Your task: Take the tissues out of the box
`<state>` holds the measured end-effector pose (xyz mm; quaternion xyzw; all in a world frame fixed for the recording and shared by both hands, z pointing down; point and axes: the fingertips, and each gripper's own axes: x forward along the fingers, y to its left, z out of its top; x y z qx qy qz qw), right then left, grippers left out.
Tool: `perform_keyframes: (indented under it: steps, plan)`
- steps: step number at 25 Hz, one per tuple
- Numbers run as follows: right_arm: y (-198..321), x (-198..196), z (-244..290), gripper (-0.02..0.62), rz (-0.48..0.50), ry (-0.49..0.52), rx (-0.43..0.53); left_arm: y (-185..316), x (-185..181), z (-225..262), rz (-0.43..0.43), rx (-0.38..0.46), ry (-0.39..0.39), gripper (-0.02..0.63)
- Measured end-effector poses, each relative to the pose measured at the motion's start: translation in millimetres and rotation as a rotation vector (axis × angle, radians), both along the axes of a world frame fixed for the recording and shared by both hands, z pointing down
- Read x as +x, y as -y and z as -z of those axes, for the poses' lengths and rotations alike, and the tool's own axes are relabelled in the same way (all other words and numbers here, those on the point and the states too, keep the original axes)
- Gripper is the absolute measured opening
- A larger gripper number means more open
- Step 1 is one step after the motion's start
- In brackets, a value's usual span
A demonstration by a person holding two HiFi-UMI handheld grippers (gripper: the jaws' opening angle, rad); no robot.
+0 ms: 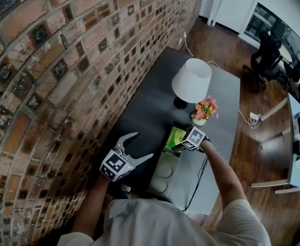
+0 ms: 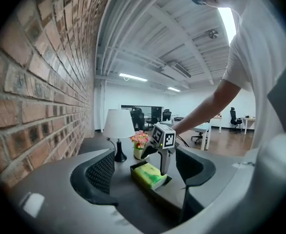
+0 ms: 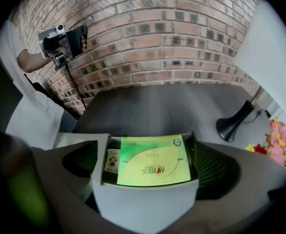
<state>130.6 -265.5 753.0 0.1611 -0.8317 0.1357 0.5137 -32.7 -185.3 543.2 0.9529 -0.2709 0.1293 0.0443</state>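
Note:
A green tissue pack point(image 1: 176, 136) lies in the far end of a grey box point(image 1: 163, 181) on the dark table. My right gripper point(image 1: 183, 143) hangs just over it. In the right gripper view the jaws stand wide apart on either side of the tissue pack point(image 3: 153, 162), and the pads do not press on it; the right gripper point(image 3: 143, 147) is open. A small printed packet point(image 3: 112, 161) sits beside the pack inside the box point(image 3: 145, 201). My left gripper point(image 1: 141, 146) is open and holds nothing, near the brick wall. It faces the pack point(image 2: 150, 174) and the right gripper point(image 2: 163, 140).
A white-shaded lamp point(image 1: 191, 81) and a pot of flowers point(image 1: 205, 109) stand just beyond the box. The brick wall point(image 1: 47, 86) runs along the table's left side. A black cable point(image 1: 198, 176) trails beside the box, along a grey mat point(image 1: 219, 137).

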Motion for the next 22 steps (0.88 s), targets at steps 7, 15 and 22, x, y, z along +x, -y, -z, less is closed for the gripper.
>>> perform_keyframes:
  steps: [7, 15, 22]
  plan:
    - [6.5, 10.6, -41.4, 0.617, -0.022, -0.148, -0.042, 2.8, -8.3, 3.5, 0.073, 0.002, -0.027, 0.376]
    - [-13.5, -16.0, -71.6, 0.620, 0.036, -0.210, -0.131, -7.3, -22.6, 7.0, 0.094, -0.018, -0.052, 0.376]
    - [-13.5, -16.9, -62.0, 0.559, 0.027, -0.227, -0.122, -16.8, -29.9, 6.1, 0.104, -0.017, -0.065, 0.374]
